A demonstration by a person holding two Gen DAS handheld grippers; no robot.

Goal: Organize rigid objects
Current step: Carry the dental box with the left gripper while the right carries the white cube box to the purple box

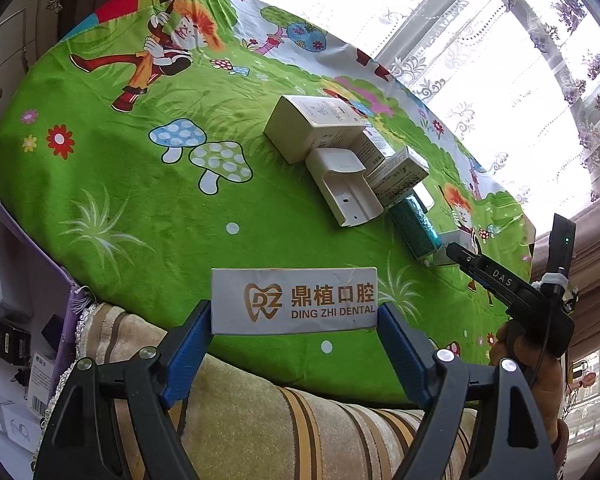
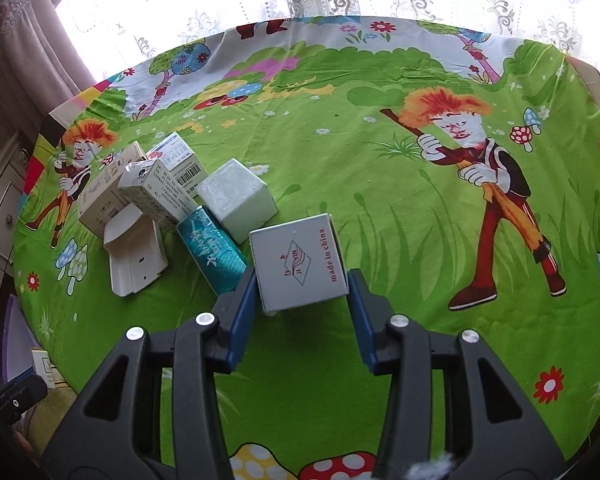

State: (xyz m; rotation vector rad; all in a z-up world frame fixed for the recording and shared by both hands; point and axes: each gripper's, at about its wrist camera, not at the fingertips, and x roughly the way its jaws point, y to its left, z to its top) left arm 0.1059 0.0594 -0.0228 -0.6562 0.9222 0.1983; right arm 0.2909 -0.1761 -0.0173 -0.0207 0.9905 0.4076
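Seven boxes and one plastic holder are in sight on the bench (image 2: 380,208), which wears a green cartoon cloth. The left tongs (image 1: 294,316) hold one long white dental box (image 1: 294,300) by its two short ends, its long axis running crosswise between the blue fingers (image 1: 188,344), printed face up, at the near edge of the bench. The right tongs (image 2: 300,300) straddle a small grey box (image 2: 298,262) marked "made in china"; the pads sit right at its sides, though I cannot tell if they press yet. Left of it lies a huddle: one teal box (image 2: 214,254) with its long axis slanting toward the tongs, one white cube-like box (image 2: 238,198), three printed cartons (image 2: 160,192) leaning together, and a single cream plastic holder (image 2: 134,254) lying flat, open end nearest.
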